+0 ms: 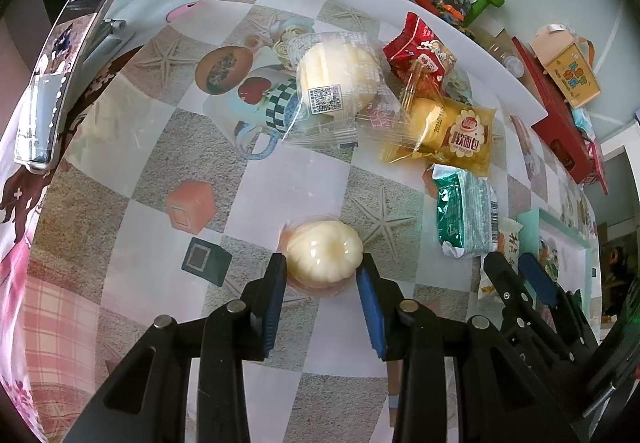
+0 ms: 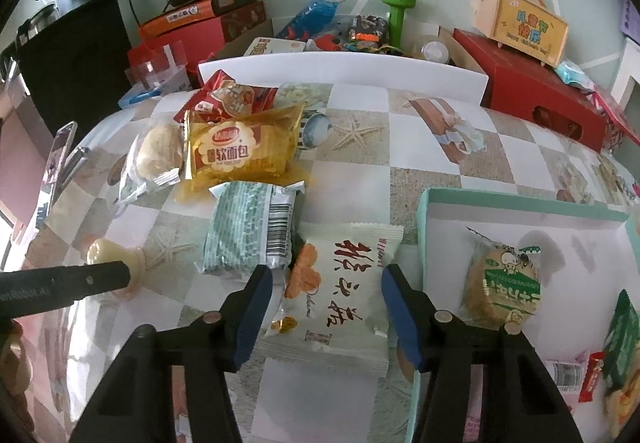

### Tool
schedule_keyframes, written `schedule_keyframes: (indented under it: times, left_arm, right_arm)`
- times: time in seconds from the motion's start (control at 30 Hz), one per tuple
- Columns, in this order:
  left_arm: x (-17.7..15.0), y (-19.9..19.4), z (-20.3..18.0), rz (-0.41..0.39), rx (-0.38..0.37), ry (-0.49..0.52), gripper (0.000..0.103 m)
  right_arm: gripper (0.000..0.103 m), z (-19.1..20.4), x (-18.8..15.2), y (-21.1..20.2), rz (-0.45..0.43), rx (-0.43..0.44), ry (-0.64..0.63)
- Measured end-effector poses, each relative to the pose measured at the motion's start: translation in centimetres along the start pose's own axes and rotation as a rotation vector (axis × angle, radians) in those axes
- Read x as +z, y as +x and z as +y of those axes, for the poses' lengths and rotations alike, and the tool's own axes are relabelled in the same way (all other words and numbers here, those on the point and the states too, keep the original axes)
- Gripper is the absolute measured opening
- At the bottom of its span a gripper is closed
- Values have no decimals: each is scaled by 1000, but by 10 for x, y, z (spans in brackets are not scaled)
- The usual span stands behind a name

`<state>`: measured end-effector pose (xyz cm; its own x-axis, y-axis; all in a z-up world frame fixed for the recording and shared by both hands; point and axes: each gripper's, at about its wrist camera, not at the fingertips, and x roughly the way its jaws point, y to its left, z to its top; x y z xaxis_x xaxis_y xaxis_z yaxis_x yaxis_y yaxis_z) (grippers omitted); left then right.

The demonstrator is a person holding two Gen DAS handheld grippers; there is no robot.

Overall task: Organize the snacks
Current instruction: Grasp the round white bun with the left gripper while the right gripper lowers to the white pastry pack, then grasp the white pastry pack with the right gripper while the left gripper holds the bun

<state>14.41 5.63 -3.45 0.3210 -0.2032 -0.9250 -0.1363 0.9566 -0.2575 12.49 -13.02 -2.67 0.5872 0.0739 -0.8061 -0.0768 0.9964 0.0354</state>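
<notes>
Two grippers over a checkered, starfish-printed tablecloth (image 1: pixel 248 179). Left gripper (image 1: pixel 324 275) clamped on a cream, pumpkin-ribbed jelly cup (image 1: pixel 325 251), blue pads pressing its two sides, cup resting on the cloth. Right gripper (image 2: pixel 326 291) straddling a white snack packet with red lettering (image 2: pixel 340 295); jaws part-way closed, the right pad at the wrapper's edge, the left pad just beside its other edge, firm contact impossible to tell. Packet flat on the cloth, just left of a teal-rimmed box (image 2: pixel 520 203).

Inside that box, a round biscuit in a green-and-clear wrapper (image 2: pixel 500 283), with more small packets crowded at the right edge.

Beyond the white packet, touching it, a green patterned packet with a barcode (image 2: pixel 248 231). Farther back, a yellow soft-bread pack (image 2: pixel 240 151) overlapping a red packet (image 2: pixel 228 95), and beside them a pale round bun in clear wrap (image 1: pixel 340 71).

At the far left, a phone on a stand (image 1: pixel 60 75). Along the table's back edge, a white board (image 2: pixel 344 71), a red box (image 2: pixel 540 99), a green dumbbell (image 2: pixel 398 11) and a blue bottle (image 2: pixel 312 15).
</notes>
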Motion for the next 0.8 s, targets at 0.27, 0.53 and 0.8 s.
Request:
schedule_keyframes:
  times: [0.27, 0.53, 0.8]
  left_arm:
    - [1, 1, 1, 3, -4, 1, 37]
    - [1, 1, 2, 5, -10, -1, 37]
    - [1, 1, 2, 5, -10, -4, 37]
  right_arm:
    - [53, 4, -3, -2, 2, 16, -32]
    - [53, 16, -7, -8, 27, 96, -76]
    - [58, 6, -4, -7, 24, 97, -1]
